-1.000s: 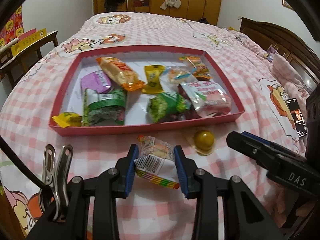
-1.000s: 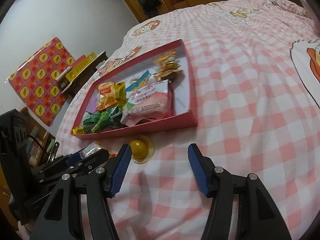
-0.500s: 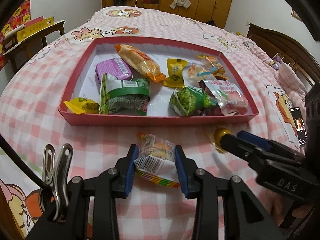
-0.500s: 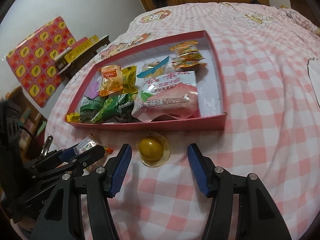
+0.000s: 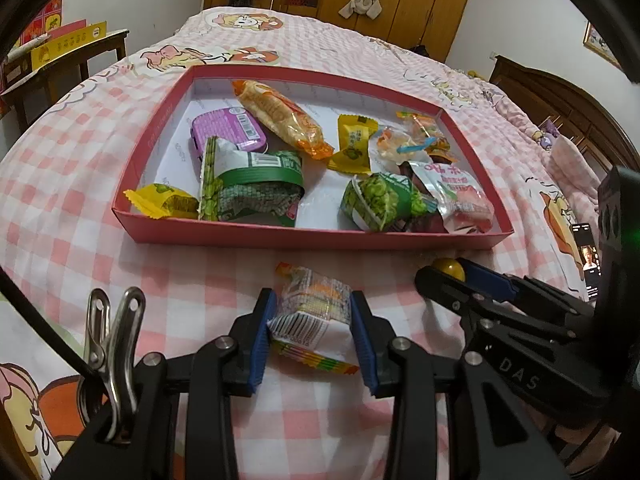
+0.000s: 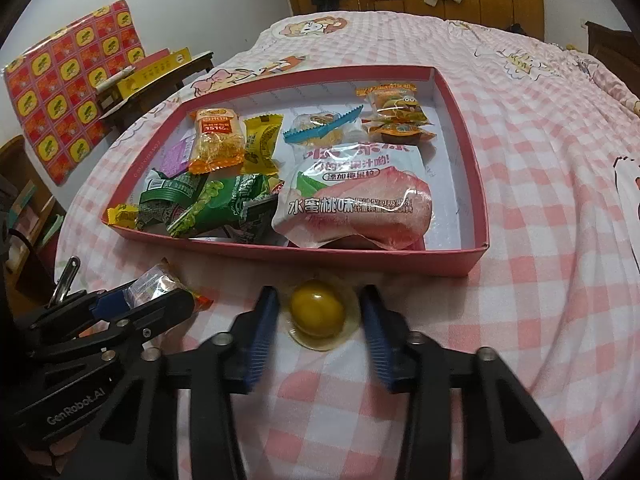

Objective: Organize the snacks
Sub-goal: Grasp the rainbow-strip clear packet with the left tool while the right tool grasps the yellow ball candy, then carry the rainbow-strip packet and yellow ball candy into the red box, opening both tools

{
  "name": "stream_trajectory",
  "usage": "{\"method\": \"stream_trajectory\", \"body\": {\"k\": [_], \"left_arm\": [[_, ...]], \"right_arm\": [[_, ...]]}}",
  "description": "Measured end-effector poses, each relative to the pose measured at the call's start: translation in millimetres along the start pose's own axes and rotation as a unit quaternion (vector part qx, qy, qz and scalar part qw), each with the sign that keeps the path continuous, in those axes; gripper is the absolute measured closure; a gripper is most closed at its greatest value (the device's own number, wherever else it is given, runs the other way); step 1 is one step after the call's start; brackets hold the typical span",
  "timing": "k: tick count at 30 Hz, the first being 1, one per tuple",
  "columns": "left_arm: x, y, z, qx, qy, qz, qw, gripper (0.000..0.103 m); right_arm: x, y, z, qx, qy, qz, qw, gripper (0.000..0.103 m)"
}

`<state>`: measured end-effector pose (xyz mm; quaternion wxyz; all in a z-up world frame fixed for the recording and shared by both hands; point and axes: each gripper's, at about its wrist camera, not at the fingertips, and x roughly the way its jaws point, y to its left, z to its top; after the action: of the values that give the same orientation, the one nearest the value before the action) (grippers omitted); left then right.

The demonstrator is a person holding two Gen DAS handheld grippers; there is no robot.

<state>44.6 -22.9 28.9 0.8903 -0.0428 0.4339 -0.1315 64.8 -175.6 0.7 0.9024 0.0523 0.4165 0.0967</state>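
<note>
Small clear-wrapped snack packet with a barcode and striped edge (image 5: 310, 320): just in front of the near wall of the shallow red cardboard tray (image 5: 304, 238), off the tray, gripped between the blue pads of the left claw (image 5: 312, 334).

Round yellow sweet in a clear domed wrapper (image 6: 318, 314): on the pink checked bed cover (image 6: 540, 320), also just in front of the tray's near wall. Right claw (image 6: 318, 324) straddles it; its jaws have just been closing, the sweet between them, a narrow gap showing on each side, so not yet gripping.

Risks (judgement): the sweet's round, slick dome could squirt out from between the pads as they shut; the soft bed could let it sink or roll. The packet's crinkly film may slip while being carried over the tray wall.

Pose: both claws angled downward toward the tray, side by side, left one just beside the right.
</note>
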Motion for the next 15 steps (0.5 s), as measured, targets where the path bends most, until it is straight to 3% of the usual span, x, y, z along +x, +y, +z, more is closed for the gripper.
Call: {"method": "stream_trajectory", "body": {"k": [15], "left_arm": [[-23,-3,-3,0.003,-0.013,0.001,0.9999,0.065]], "right_arm": [[-21,0,-10,0.015,-0.013,0.028,0.999,0.063]]}}
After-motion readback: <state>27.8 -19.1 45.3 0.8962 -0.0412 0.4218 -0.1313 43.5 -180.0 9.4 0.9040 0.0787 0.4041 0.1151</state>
